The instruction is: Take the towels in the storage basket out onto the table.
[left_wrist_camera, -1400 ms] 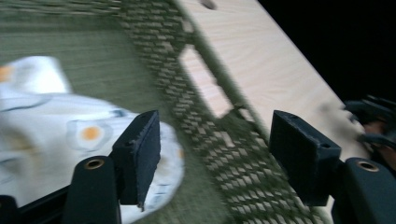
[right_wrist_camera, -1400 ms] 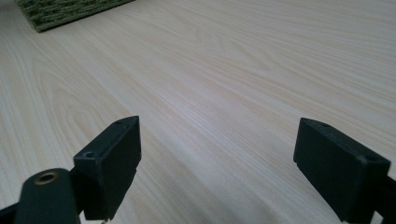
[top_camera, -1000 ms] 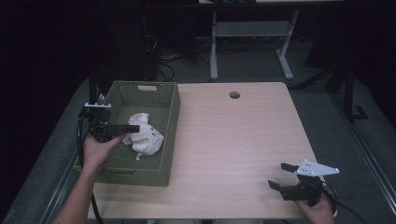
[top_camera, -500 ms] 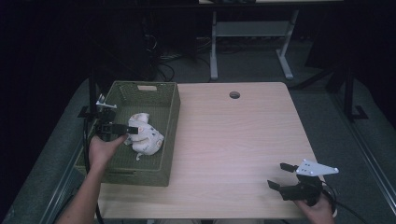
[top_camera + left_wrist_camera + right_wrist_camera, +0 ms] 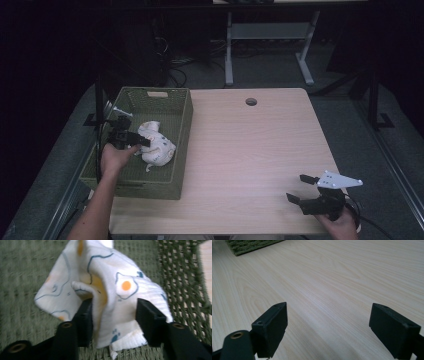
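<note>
A crumpled white cloth point(image 5: 159, 147) printed with fried eggs and blue outlines lies inside a green woven basket point(image 5: 183, 131) at the table's left. My left gripper point(image 5: 145, 141) reaches into the basket from the left. In the left gripper view its jaws straddle a raised fold of the cloth point(image 5: 125, 286), one on each side and touching the fabric, with the gripper point(image 5: 113, 313) partly open. My right gripper point(image 5: 300, 189) rests open low over the bare wood near the table's front right corner, and nothing lies between its fingers point(image 5: 273, 323).
The light wooden table point(image 5: 250, 150) has a round cable hole point(image 5: 251, 102) near its far edge. A corner of the basket point(image 5: 249, 246) sits far off in the right gripper view. Dark floor, cables and a metal desk frame point(image 5: 230, 50) lie beyond the table.
My left hand and gripper have shifted slightly farther into the basket, staying at the cloth's left side. The right gripper has stayed where it was.
</note>
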